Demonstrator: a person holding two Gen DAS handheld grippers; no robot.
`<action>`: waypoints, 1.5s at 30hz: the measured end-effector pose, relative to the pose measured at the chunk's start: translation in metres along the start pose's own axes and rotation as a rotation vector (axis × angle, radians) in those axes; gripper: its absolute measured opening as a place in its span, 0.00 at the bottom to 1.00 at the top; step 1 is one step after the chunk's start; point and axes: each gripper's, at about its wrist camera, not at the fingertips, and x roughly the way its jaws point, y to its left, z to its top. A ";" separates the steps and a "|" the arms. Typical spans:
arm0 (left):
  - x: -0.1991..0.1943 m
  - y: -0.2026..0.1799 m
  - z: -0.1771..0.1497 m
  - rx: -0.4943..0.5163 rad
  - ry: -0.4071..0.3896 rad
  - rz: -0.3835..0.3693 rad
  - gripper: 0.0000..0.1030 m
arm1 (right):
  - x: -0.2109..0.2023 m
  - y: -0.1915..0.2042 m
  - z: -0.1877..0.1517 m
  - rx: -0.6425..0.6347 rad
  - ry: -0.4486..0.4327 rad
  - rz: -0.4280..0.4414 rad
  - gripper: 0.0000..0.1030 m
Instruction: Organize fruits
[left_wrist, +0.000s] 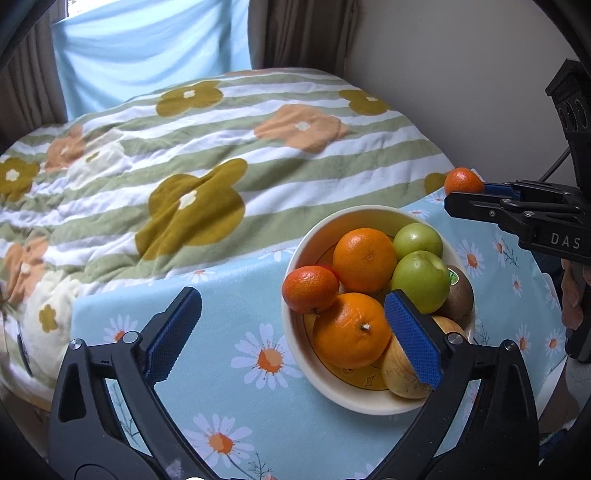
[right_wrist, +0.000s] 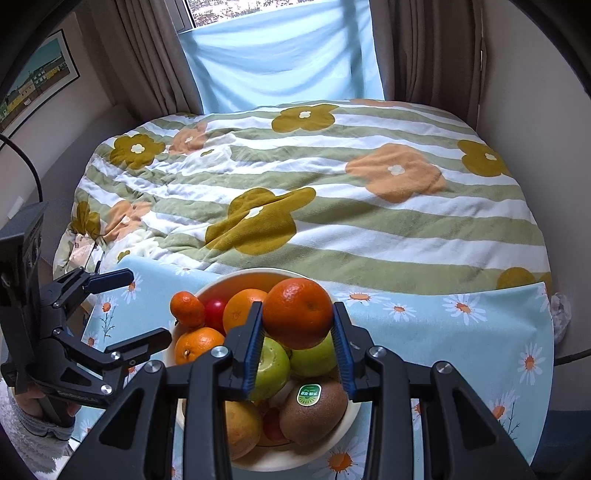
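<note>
Above bowl (right_wrist: 343, 421), right tongs (right_wrist: 298, 343) down-tilted

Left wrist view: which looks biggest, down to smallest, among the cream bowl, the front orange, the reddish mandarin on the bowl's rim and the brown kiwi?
1. Cream ceramic bowl.
2. Front round orange.
3. Reddish mandarin on the rim.
4. Brown fuzzy kiwi, though a green apple hides much of it, so its last place is unsure.
</note>
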 end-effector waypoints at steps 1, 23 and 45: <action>-0.003 0.001 0.000 -0.002 -0.001 0.007 1.00 | 0.001 0.000 0.002 -0.002 0.002 0.003 0.32; -0.023 0.023 -0.013 -0.065 -0.016 0.035 1.00 | 0.062 -0.002 0.014 0.013 0.119 0.041 0.34; -0.079 -0.002 -0.021 -0.093 -0.099 0.094 1.00 | -0.014 0.010 0.011 -0.006 -0.029 0.000 0.90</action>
